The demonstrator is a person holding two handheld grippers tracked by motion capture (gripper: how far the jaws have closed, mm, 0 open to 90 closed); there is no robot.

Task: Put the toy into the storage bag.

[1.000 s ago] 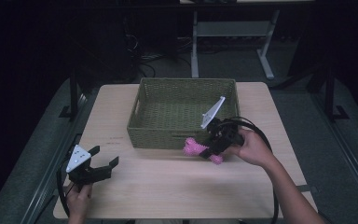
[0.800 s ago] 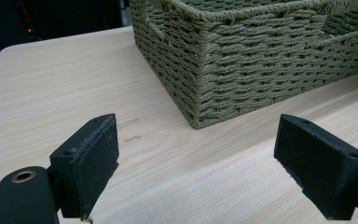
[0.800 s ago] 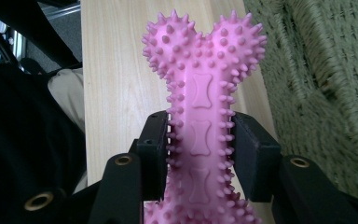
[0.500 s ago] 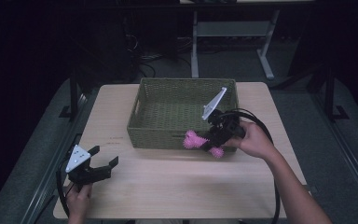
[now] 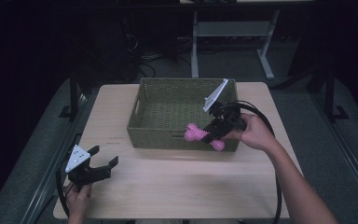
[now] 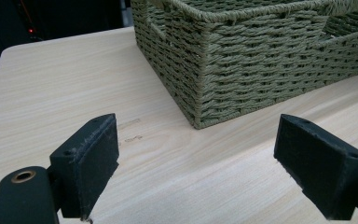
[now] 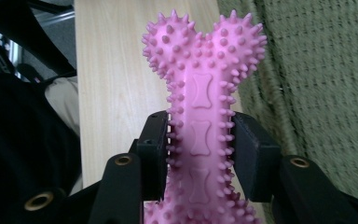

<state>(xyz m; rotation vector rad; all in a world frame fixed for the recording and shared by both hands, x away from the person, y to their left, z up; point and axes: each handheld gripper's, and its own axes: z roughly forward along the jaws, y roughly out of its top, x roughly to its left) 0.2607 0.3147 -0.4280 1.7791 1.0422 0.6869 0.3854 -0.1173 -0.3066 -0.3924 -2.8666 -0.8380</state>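
A: Item one: pink bone (image 5: 199, 135), spiked rubber, gripped at its shaft by the right tongs (image 5: 210, 135). Location: in the air at the basket's (image 5: 145, 95) near wall, one knob at rim height, the other hanging outside it

B: Confirmed. In the right gripper view the tongs (image 7: 200, 154) are clenched on the bone (image 7: 201, 93), pads square on the narrow middle. Sound grip, I'd say

A: Item two: left tongs (image 5: 103, 162), released, jaws wide, nothing between them. Location: near left corner of the table (image 5: 177, 186), well apart from the basket. The left gripper view has its two pads (image 6: 89, 163) spread, with a basket corner (image 6: 242, 60) beyond

B: Noted. Step in hand, by my reading: bone into basket

A: Handling advice: lift until the lower knob clears the rim, then carry it forward over the bare weave inside before lowering. The spikes look likely to catch on the wicker if dragged over the edge

B: Agreed. Release low and over the middle, so it can't bounce out or lodge on the wall. Left tongs can stay idle; the basket seems heavy enough to sit still
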